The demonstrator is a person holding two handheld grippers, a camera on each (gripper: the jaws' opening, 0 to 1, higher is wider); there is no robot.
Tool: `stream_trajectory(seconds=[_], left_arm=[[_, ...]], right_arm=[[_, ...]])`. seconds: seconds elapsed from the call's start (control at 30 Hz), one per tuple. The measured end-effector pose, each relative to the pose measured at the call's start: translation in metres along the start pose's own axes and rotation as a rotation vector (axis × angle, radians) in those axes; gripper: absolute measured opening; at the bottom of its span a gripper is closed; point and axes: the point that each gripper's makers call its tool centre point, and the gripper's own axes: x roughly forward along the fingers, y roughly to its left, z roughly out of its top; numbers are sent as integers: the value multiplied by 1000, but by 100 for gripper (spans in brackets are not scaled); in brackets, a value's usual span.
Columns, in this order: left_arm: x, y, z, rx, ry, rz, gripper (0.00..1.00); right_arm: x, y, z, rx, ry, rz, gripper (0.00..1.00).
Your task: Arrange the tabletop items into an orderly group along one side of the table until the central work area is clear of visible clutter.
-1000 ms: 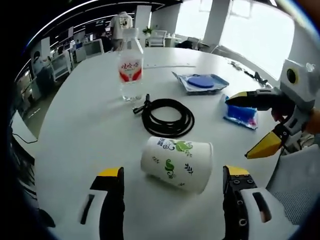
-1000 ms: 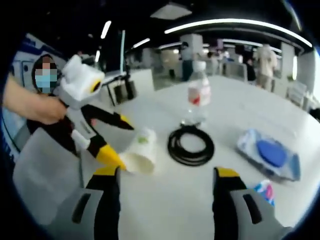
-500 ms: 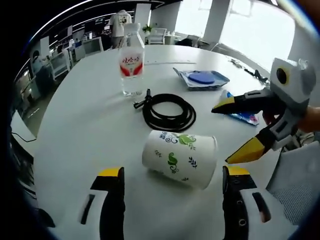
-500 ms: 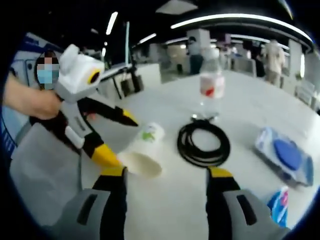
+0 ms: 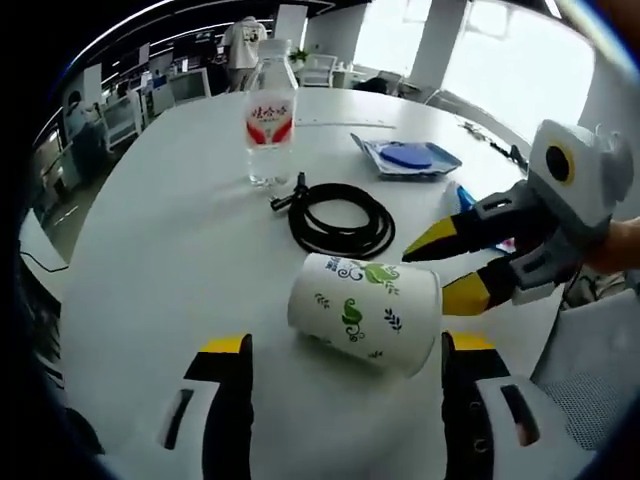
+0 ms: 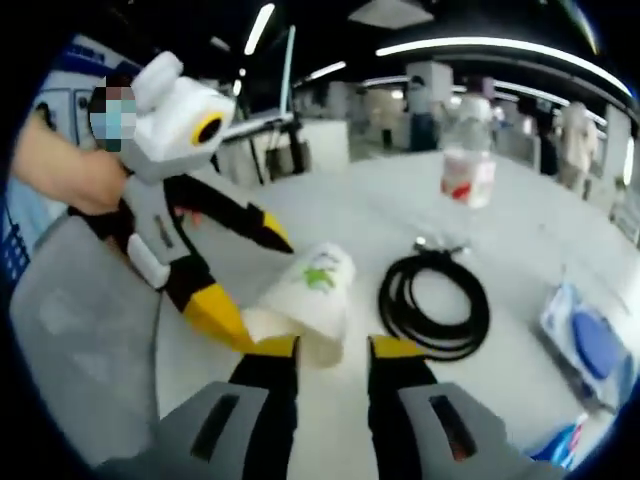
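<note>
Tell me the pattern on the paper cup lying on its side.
The paper cup is white with green leaf sprigs, clearest in the left gripper view.

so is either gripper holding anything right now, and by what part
The right gripper has its jaws closing on the open rim of the tipped paper cup, though a firm grip cannot be told. The left gripper is open, holding nothing.

Items on my white table (image 5: 160,250)

Paper cup (image 5: 362,312) on its side; coiled black cable (image 5: 340,220) at twelve o'clock, upright water bottle (image 5: 270,125) beyond.
</note>
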Motion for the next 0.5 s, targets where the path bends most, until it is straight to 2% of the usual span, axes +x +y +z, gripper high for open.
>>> stream_trajectory(seconds=[0.03, 0.1, 0.17, 0.27, 0.4, 0.5], left_arm=[[0, -1, 0, 2, 1, -1, 73], [1, -2, -1, 3, 0, -6, 73], [1, -4, -1, -14, 2, -18, 71], [1, -5, 0, -17, -4, -15, 71], [-2, -9, 5, -24, -16, -30, 70], [-6, -14, 13, -55, -50, -54, 70]], right_arm=[[1, 1, -2, -13, 15, 7, 5], [2, 1, -5, -14, 27, 14, 0], [4, 6, -4, 47, 27, 35, 0], [3, 6, -3, 68, 38, 28, 0], [-2, 7, 0, 35, 47, 27, 0], [-9, 1, -4, 144, 90, 17, 0]])
